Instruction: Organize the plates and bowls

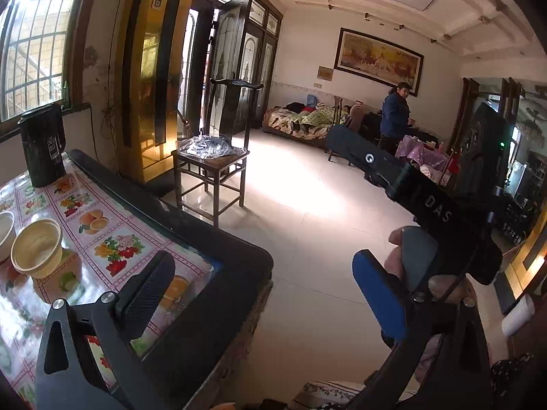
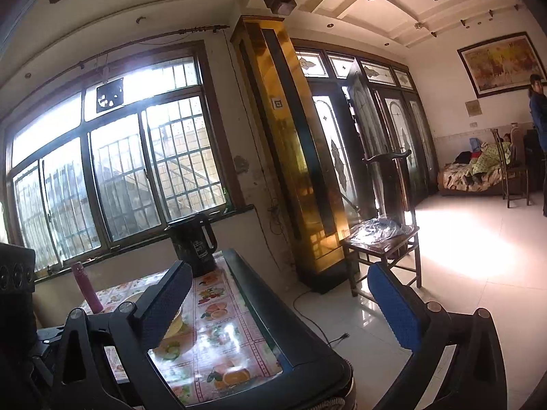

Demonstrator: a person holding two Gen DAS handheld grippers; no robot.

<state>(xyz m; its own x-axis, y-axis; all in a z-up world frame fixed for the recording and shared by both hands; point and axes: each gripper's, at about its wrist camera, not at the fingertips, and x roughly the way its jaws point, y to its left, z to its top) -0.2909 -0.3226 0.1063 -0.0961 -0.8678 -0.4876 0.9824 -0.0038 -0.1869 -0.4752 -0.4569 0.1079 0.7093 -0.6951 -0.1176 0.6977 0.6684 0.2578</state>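
Left wrist view: your left hand-held gripper point(image 1: 263, 287) is spread wide w/ nothing between its fingers. Its black finger point(image 1: 145, 295) hangs over the desk point(image 1: 218, 253) corner, the blue one point(image 1: 379, 299) is out over the floor. The yellow bowl point(image 1: 36, 251) sits upright on the fruit-print cloth at the far left, touching or just beside a white bowl point(image 1: 5, 235) cut off by the frame edge. A black kettle point(image 1: 42, 145) stands further back near the window. The right hand-held gripper point(image 1: 427, 205) crosses in front at right, seen from the side; can't tell its opening here.

Right wrist view: your right hand-held gripper point(image 2: 278, 307) is also wide open & holds nothing. Black finger point(image 2: 164, 305) over the desk, blue one point(image 2: 395, 302) over the floor. The yellow bowl point(image 2: 176, 321) is mostly hidden behind the black finger. Kettle point(image 2: 193, 246) at the desk's far end, a pink bottle point(image 2: 87, 287) at left, wooden chair point(image 2: 386, 239) beside the desk.
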